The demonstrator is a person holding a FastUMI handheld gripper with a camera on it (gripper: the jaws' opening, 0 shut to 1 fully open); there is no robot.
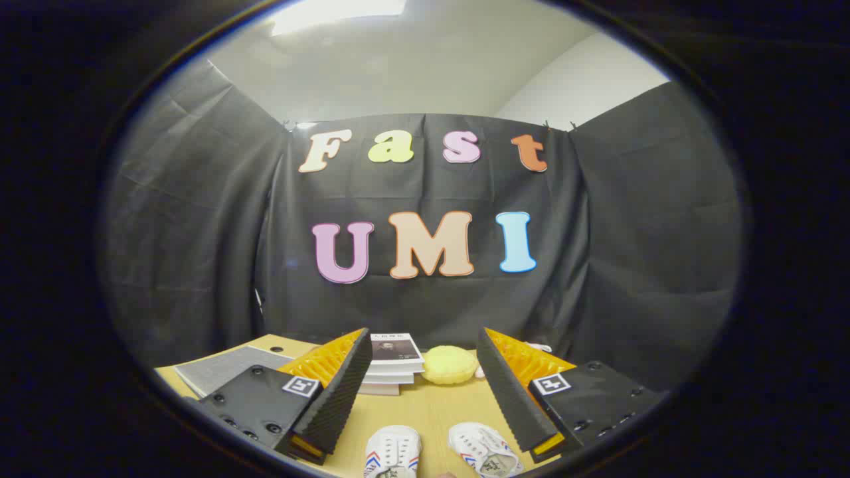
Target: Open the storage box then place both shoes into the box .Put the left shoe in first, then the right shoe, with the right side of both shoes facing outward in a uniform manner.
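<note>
Gripper view: gripper (425, 392) released, fingers spread wide, holding nothing. Two shoes (392, 453) (483, 450) at bottom centre on worktop (425, 405), between the fingers. Risk, judged: picking the wrong shoe first; box location cannot be told.

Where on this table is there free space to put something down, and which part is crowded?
Bare table lies between the open gripper fingers, bordered by the two white shoes nearer and the stacked books and yellow cushion beyond. That far edge is crowded; a grey notebook lies beside the books.
</note>
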